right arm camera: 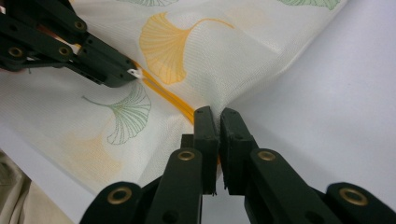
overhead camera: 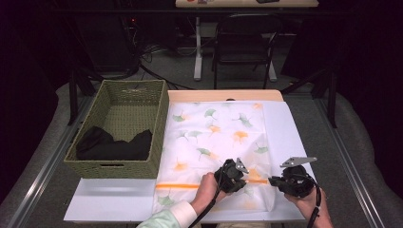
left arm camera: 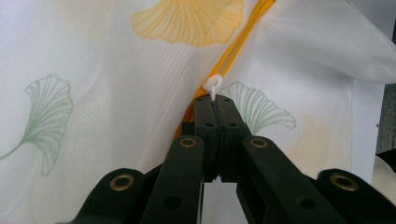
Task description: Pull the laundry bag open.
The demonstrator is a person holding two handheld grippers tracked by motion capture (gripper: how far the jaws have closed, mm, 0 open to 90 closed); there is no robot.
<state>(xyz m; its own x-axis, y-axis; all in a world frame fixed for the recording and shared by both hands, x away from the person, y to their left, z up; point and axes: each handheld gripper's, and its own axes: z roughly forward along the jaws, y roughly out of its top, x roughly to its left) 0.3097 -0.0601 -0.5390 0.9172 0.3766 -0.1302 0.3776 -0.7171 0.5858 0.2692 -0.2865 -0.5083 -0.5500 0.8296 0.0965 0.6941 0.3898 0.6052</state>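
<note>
A white mesh bag (overhead camera: 216, 135) printed with green and orange leaves lies flat on the white board. An orange zipper (overhead camera: 178, 185) runs across its near end. My left gripper (overhead camera: 245, 179) is shut on the small white zipper pull (left arm camera: 214, 84), whose loop sticks out past the tips (left arm camera: 215, 100). My right gripper (overhead camera: 272, 181) sits just to the right of it, shut on the bag's edge (right arm camera: 219, 100) where the zipper (right arm camera: 169, 96) ends, and the cloth puckers there. The right gripper view has the left gripper (right arm camera: 132, 74) at upper left, close by.
A woven green basket (overhead camera: 130, 86) with a black garment (overhead camera: 114, 145) in it stands left of the bag. The white board (overhead camera: 287, 130) extends past the bag on the right and at the near left. A black chair (overhead camera: 244, 42) stands behind the table.
</note>
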